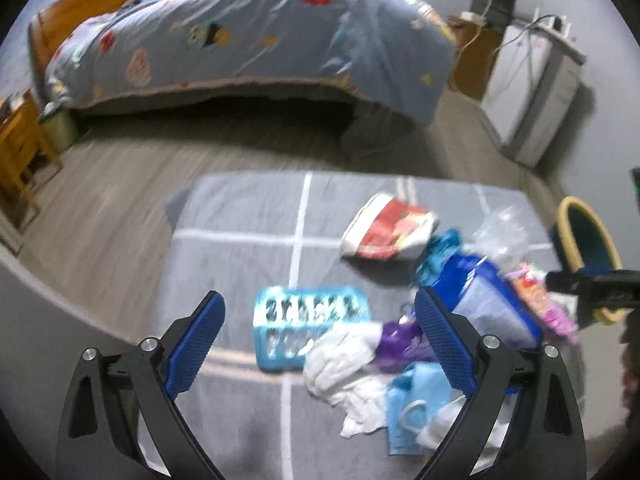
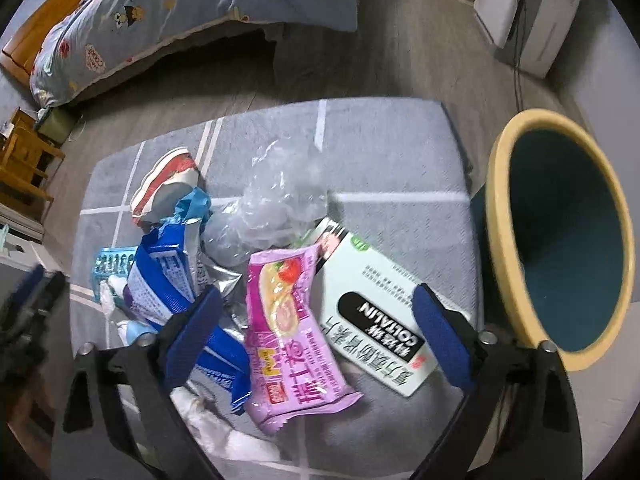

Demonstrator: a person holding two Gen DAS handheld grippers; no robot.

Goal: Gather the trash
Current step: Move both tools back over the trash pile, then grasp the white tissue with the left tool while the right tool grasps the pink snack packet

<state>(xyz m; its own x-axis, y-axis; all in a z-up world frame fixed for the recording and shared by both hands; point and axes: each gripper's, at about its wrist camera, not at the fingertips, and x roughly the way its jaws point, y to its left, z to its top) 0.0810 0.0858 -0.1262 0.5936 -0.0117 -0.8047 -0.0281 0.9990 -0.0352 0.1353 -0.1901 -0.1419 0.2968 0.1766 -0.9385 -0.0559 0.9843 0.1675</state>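
Note:
Trash lies on a grey mat on the floor. In the left wrist view my left gripper is open above a light blue plastic tray, white crumpled tissue, a purple wrapper and a blue face mask. In the right wrist view my right gripper is open above a pink snack wrapper and a white medicine box. A blue foil bag, clear plastic and a red-and-white packet lie beyond. A yellow-rimmed bin stands at the mat's right edge.
A bed with a blue quilt stands across the wooden floor. A white appliance with cables is at the far right. Wooden furniture stands at the left. My right gripper shows in the left wrist view.

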